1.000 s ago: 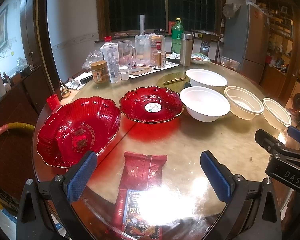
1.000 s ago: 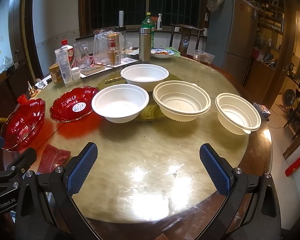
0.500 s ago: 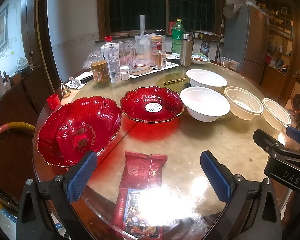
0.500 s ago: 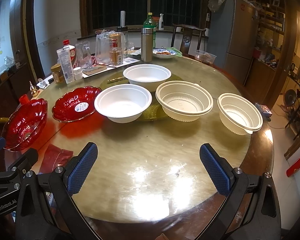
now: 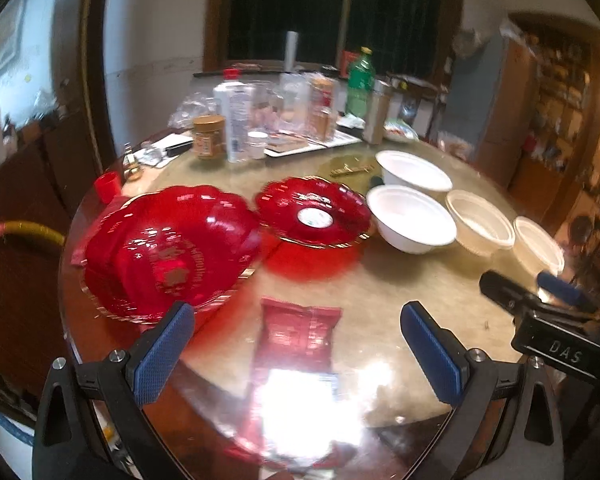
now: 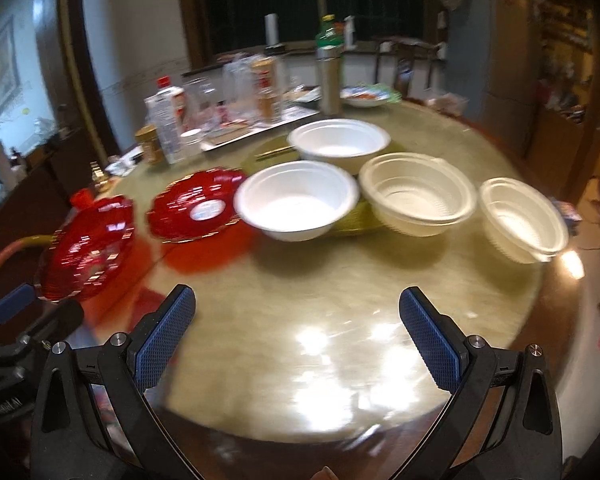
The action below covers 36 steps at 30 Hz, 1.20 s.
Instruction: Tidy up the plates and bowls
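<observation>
Both tools — left tool (image 5: pixel 296 340) and right tool (image 6: pixel 296 336) — are spread wide and empty above the surface (image 6: pixel 340 288). We judge nothing is stacked yet; next we should close on the large red plate (image 5: pixel 168 248) or near white bowl (image 6: pixel 298 200).

Two scalloped plates (image 5: pixel 168 248) (image 5: pixel 314 210) glow deep red with thin gold rims, the smaller bearing a round white sticker at its centre. Four bowls are plain white (image 6: pixel 298 200) (image 6: pixel 340 140) or ribbed cream (image 6: pixel 418 194) (image 6: pixel 522 218). A red packet (image 5: pixel 300 330) lies on the glossy olive-beige table (image 6: pixel 340 300), edged dark brown. Blue textured pads (image 6: pixel 164 338) line black grippers.
</observation>
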### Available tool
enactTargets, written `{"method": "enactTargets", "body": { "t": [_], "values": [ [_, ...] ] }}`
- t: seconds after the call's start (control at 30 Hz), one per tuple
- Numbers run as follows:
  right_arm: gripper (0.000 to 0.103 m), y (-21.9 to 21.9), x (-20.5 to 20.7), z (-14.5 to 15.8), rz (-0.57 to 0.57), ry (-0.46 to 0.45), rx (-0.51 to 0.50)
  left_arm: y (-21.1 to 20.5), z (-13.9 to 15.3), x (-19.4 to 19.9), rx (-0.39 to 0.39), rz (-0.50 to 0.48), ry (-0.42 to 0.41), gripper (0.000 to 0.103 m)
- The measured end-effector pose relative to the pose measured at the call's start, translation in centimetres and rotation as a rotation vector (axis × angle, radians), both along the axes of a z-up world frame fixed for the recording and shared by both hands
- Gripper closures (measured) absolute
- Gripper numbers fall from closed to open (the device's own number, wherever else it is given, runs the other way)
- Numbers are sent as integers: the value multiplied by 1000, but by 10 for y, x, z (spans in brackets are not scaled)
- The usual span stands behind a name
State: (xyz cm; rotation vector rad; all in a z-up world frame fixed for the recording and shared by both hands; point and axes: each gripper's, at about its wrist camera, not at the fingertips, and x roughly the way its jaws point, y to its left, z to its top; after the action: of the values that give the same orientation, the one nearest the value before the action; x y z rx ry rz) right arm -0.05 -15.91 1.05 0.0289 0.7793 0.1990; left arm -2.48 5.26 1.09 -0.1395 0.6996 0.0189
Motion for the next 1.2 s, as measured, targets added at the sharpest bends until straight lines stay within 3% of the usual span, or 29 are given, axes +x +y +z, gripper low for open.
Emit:
{"method": "enactTargets", "body": {
  "t": [0.03,0.13,0.23,0.37,0.53,0.7,0.73,0.8,0.87,1.0,1.07,1.13,1.2],
  "values": [
    [0,7,2,-3,17,-37,-3,12,1,-3,-16,18,-6,0],
    [0,29,10,-3,92,-28,122,53,-1,-8,-32,117,2,0],
    [0,56,20,-5,189,78,251,102,-10,-3,-35,264,42,0],
    [0,104,39,-17,309,234,393,157,-24,6,-106,420,99,0],
    [0,138,66,-31,323,393,559,178,-34,27,-143,437,131,0],
    [17,162,89,-48,273,467,578,177,-40,48,-181,406,152,1],
    [26,162,94,-52,263,487,578,179,-43,51,-185,403,152,3],
    [38,170,103,-62,246,515,577,181,-48,57,-192,400,166,10],
    [55,169,112,-74,227,541,570,181,-54,62,-197,386,179,24],
    [61,171,123,-81,195,538,561,181,-67,72,-188,364,231,44],
    [76,175,125,-83,190,535,537,180,-72,75,-179,363,251,65],
    [79,176,127,-86,190,538,505,180,-77,78,-172,364,270,82],
    [83,176,127,-87,190,538,483,180,-79,78,-161,375,272,86]
  ]
}}
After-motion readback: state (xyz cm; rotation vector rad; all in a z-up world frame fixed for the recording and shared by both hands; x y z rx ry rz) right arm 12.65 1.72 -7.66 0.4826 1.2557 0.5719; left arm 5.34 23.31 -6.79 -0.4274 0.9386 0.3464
